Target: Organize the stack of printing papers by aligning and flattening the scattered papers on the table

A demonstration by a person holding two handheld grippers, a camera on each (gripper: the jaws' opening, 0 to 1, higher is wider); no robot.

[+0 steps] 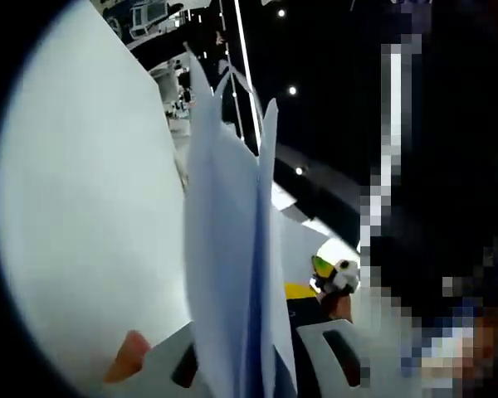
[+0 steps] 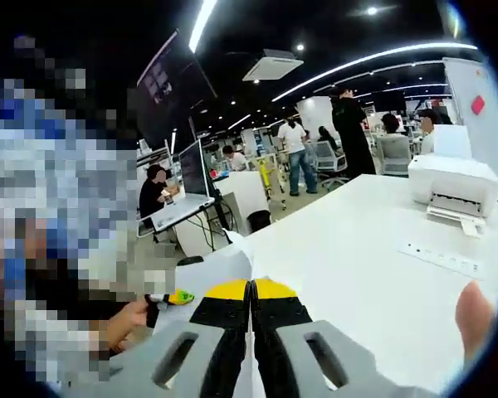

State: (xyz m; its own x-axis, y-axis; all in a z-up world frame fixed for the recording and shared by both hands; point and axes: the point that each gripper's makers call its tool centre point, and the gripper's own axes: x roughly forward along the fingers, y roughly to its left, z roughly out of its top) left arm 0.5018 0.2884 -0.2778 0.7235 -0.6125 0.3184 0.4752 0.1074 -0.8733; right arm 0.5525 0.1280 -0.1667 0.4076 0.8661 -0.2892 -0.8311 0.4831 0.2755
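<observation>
The left gripper (image 1: 241, 365) is clamped on the papers (image 1: 232, 274), which stand edge-on straight ahead of its jaws. The right gripper (image 2: 251, 300) pinches a thin sheet edge (image 2: 251, 377); beyond it lie the white table (image 2: 357, 249) and printer (image 2: 452, 186).

Printer (image 2: 452, 184) on table (image 2: 357, 257) (far side)
</observation>
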